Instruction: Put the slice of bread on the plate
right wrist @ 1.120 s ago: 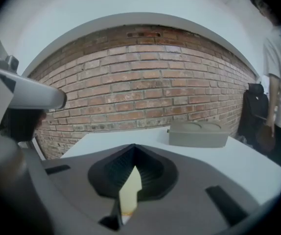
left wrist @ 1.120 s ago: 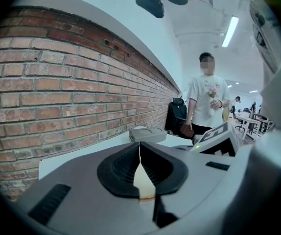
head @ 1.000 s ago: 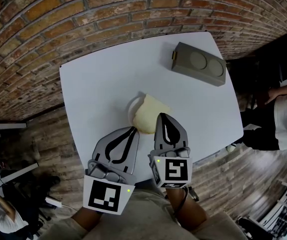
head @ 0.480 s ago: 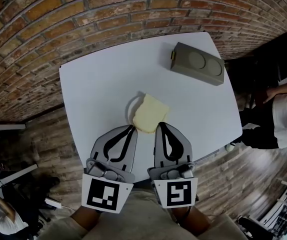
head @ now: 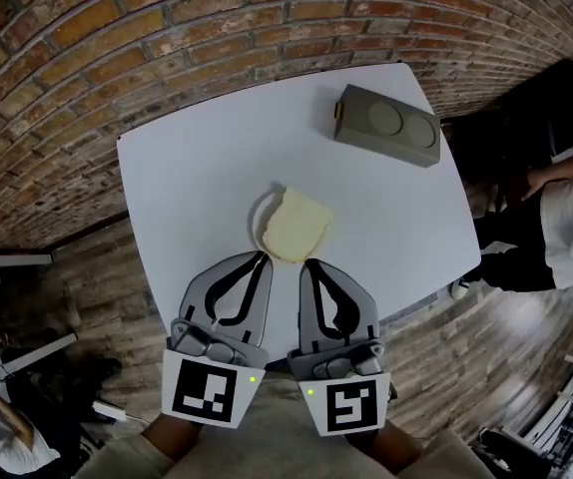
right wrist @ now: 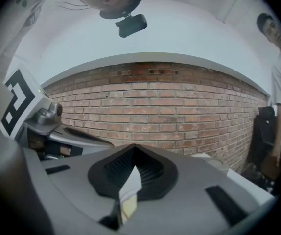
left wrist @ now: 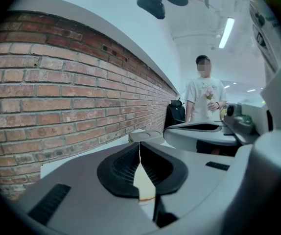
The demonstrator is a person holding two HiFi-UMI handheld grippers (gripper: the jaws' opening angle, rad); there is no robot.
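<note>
Both the left gripper (head: 265, 257) and right gripper (head: 309, 264) are pressed closed, nothing held. The slice of bread (head: 296, 225) is laid overhanging the plate (head: 260, 218) and could be tipped off by any nudge.

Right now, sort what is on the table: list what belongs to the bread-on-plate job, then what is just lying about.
Job:
- slice of bread
- plate, under the bread

Lying about:
- grey appliance, far right corner
</note>
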